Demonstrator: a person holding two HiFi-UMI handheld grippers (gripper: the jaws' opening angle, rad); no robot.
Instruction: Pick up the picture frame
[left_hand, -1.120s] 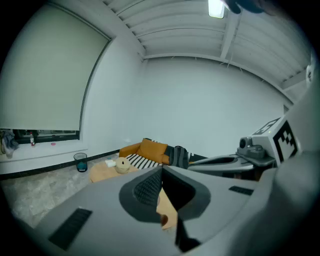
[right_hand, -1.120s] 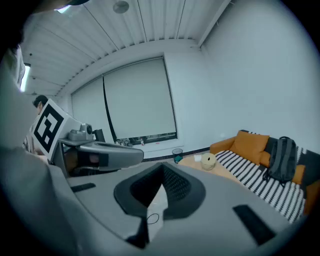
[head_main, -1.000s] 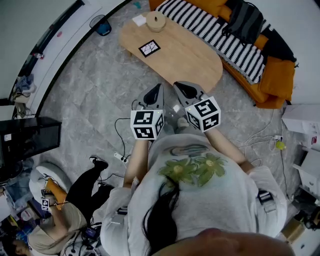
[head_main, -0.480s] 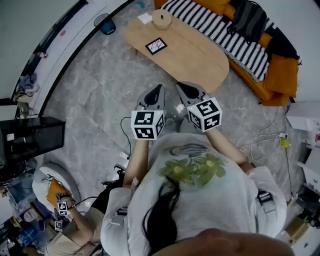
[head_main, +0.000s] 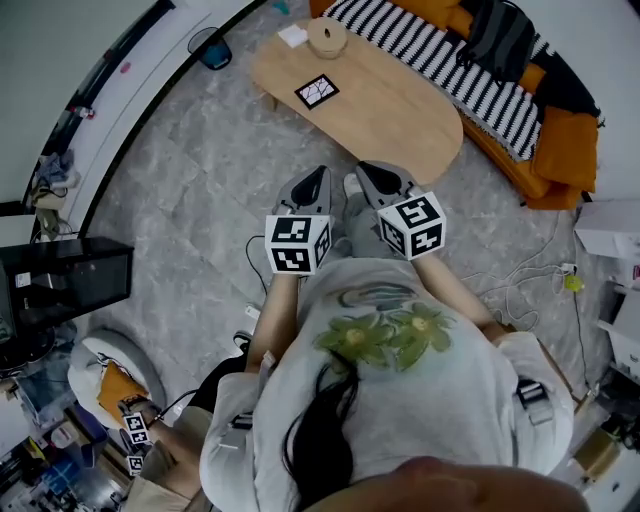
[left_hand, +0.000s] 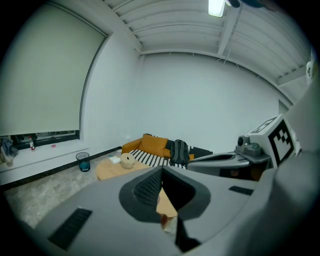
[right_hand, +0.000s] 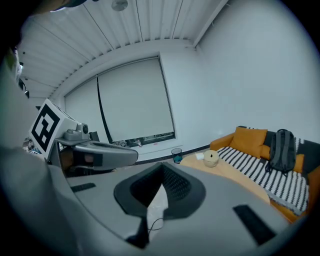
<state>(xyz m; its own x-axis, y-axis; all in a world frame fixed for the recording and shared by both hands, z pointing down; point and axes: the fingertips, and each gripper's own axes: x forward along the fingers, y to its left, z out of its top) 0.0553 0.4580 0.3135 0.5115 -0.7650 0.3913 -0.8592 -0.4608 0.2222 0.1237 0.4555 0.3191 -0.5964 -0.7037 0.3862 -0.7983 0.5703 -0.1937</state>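
picture frame (head_main: 317, 91) flat on table (head_main: 400, 110), long axis across table's length; left gripper (head_main: 317, 177) and right gripper (head_main: 368, 173) fingers closed, empty

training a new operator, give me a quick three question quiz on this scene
1. True or false: the picture frame lies flat on the wooden table.
2. The left gripper and right gripper are: A open; B shut and empty; C shut on the frame.
3. What dark item sits on the sofa?
Key: 1 true; 2 B; 3 a backpack.
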